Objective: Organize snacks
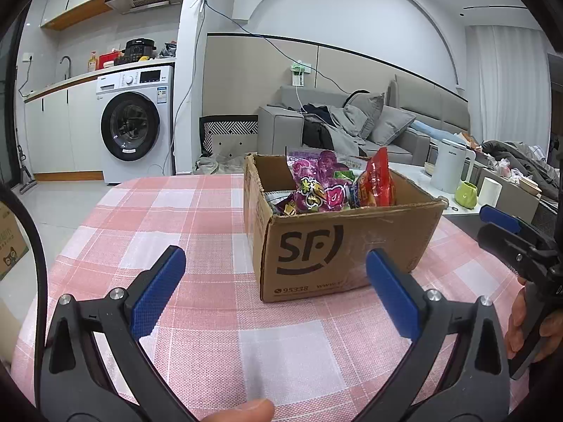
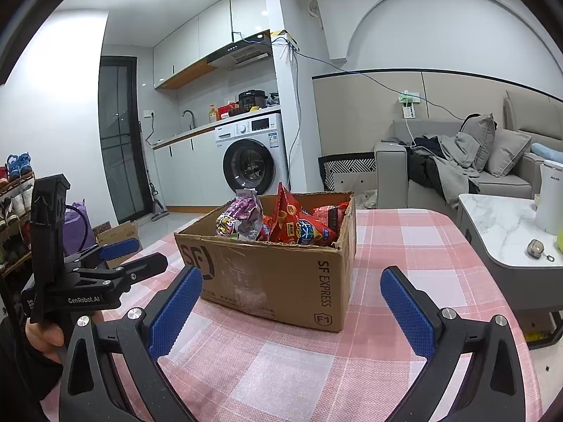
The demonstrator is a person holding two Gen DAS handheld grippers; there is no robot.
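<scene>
An open cardboard SF box (image 1: 327,242) stands on the pink checked tablecloth (image 1: 197,218); it also shows in the right wrist view (image 2: 281,274). Snack bags stand in it: purple ones (image 1: 316,183) and a red one (image 1: 378,179), seen as purple bags (image 2: 241,218) and a red bag (image 2: 295,221) in the right wrist view. My left gripper (image 1: 274,263) is open and empty, just short of the box. My right gripper (image 2: 290,288) is open and empty, facing the box's near corner. Each gripper shows in the other's view, the right (image 1: 503,225) and the left (image 2: 133,253).
A marble side table (image 2: 499,225) with a white kettle (image 1: 450,168) and a green cup (image 1: 466,195) stands right of the table. A grey sofa (image 1: 387,130) lies behind. A washing machine (image 1: 137,123) is at the back left. A shoe rack (image 2: 14,211) and a floor carton (image 2: 119,235) are at the left.
</scene>
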